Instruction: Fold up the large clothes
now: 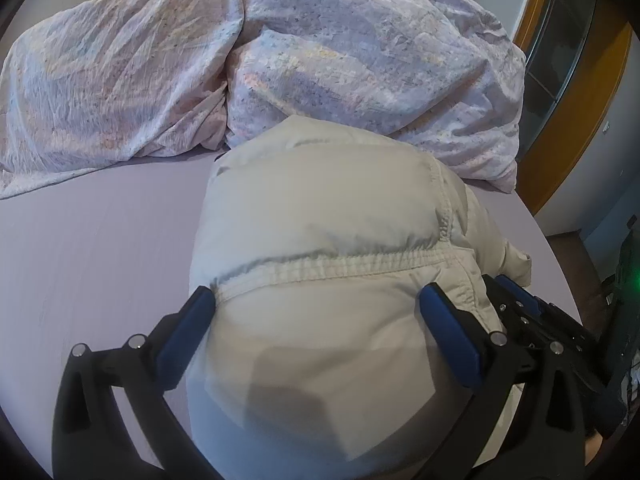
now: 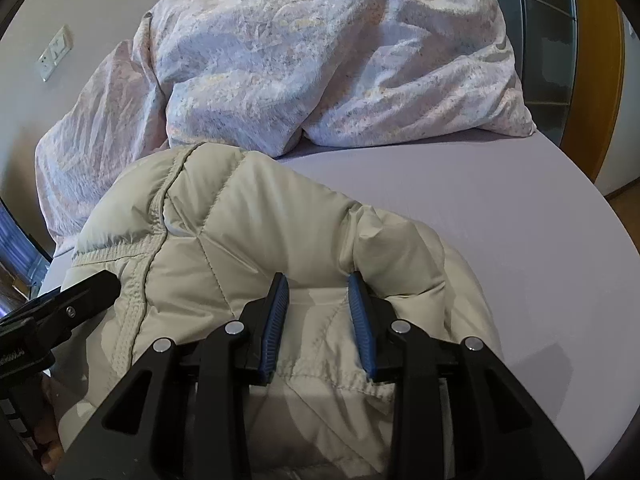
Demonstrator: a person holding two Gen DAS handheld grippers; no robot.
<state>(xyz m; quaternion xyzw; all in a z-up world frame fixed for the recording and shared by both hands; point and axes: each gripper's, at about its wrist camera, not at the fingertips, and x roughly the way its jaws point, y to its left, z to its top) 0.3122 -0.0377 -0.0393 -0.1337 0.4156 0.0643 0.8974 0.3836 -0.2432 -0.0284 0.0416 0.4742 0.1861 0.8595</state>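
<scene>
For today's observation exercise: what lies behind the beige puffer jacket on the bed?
A crumpled floral duvet is heaped behind the puffer jacket, on the lilac sheet. The jacket hides the duvet's near edge.

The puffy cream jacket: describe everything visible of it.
The cream jacket is quilted, padded, smooth shell fabric with stitched seams, bunched into a rounded heap on the lilac sheet, just before the crumpled duvet. The left gripper straddles it wide open; the right gripper has a fold between its pads.
</scene>
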